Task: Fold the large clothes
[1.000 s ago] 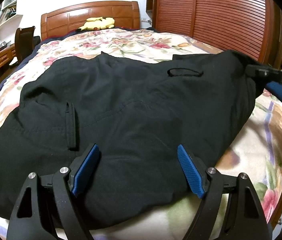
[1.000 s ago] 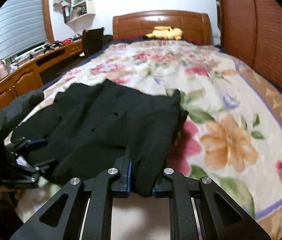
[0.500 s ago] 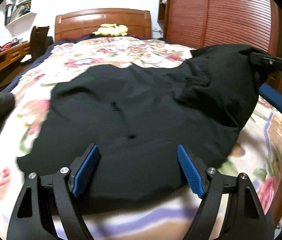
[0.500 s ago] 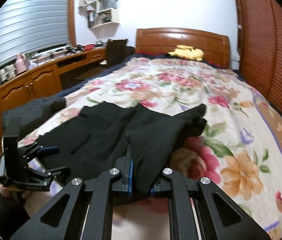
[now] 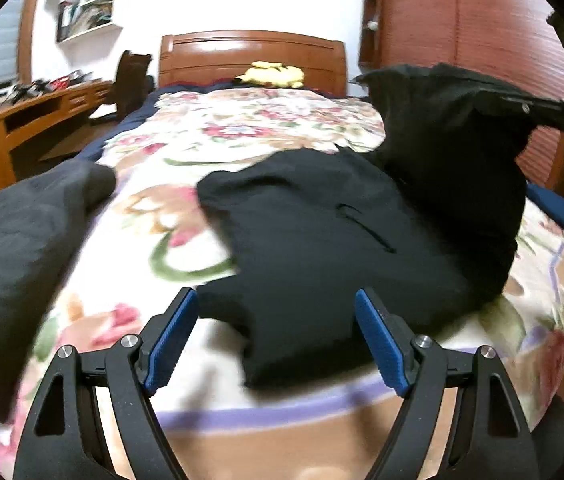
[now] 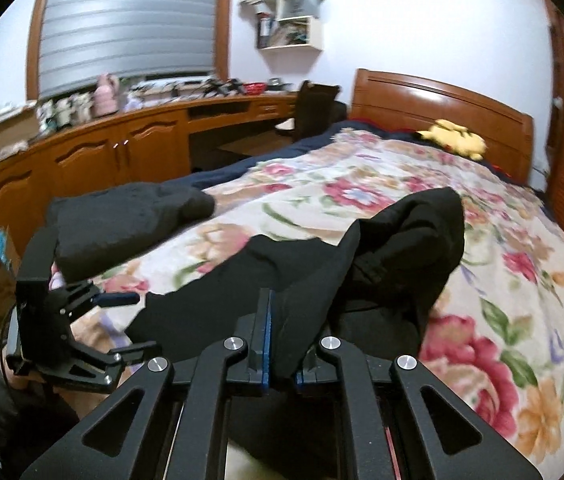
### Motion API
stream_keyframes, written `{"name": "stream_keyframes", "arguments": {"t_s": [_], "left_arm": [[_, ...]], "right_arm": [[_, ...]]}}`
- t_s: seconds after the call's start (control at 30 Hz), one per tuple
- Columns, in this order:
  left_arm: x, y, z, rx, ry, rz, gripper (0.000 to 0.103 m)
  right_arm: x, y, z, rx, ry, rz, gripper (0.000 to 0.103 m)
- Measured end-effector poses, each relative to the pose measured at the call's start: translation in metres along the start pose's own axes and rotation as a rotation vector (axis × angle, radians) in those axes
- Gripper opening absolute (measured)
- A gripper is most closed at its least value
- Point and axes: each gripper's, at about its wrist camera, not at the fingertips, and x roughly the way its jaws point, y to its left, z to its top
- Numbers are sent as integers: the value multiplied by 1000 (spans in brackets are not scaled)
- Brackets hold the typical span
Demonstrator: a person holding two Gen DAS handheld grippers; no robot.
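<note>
- The right gripper [image 6: 280,350] is clamping a fold of the black garment [image 5: 334,236], lifting that edge above the bed.
- The left gripper [image 5: 274,334] is gaping wide, holding nothing, hovering at the garment's near edge.
- The garment's remainder is lying on the floral bedspread [image 5: 170,208], beside a dark grey cloth [image 6: 130,220].

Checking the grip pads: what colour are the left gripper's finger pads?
Blue pads on black fingers, clearest in the left wrist view.
</note>
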Motion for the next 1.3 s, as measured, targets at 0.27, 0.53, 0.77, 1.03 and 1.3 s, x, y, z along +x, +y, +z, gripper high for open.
{"name": "stream_keyframes", "arguments": {"t_s": [0.27, 0.53, 0.77, 1.03, 1.3], "left_arm": [[-11, 40, 1, -100, -47, 19, 81], [-12, 54, -1, -141, -58, 32, 81], [-11, 53, -2, -132, -56, 51, 81], [-18, 48, -1, -126, -83, 53, 81], [-19, 45, -1, -123, -95, 51, 81]], "right_arm": [[33, 24, 22, -44, -17, 89, 6], [90, 22, 6, 11, 106, 195, 7], [89, 7, 14, 14, 70, 120, 60], [76, -34, 11, 32, 8, -31, 65], [112, -62, -29, 74, 109, -141, 65]]}}
